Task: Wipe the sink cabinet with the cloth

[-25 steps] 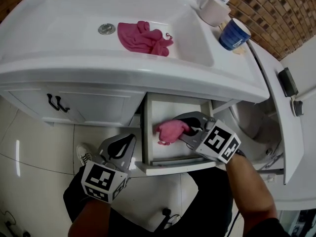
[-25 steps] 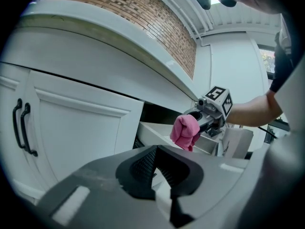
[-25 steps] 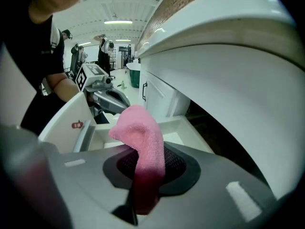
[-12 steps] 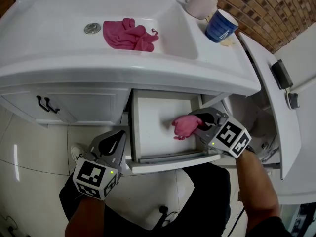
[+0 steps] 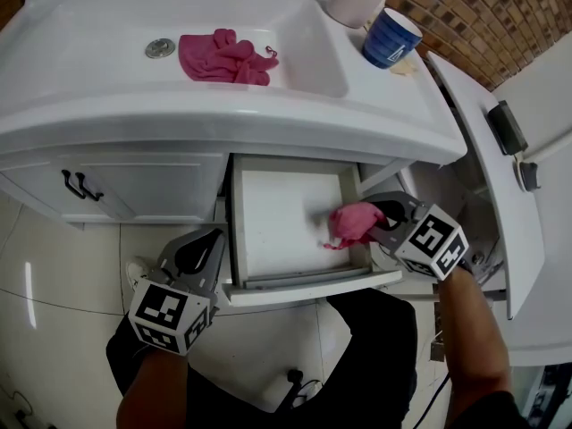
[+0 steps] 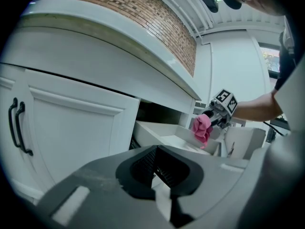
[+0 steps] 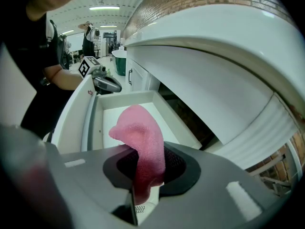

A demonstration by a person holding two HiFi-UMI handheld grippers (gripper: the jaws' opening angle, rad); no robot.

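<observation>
An open drawer (image 5: 277, 206) juts from the white sink cabinet (image 5: 134, 186). The right gripper (image 5: 377, 223) is clamped on a bunched pink cloth (image 5: 352, 224) by the drawer's right wall. The left gripper (image 5: 198, 256), jaws together and empty, hovers just left of the drawer front. One likely risk (a judgement): only a fold is pinched, so hard rubbing could tug the cloth free or shove the drawer.
</observation>
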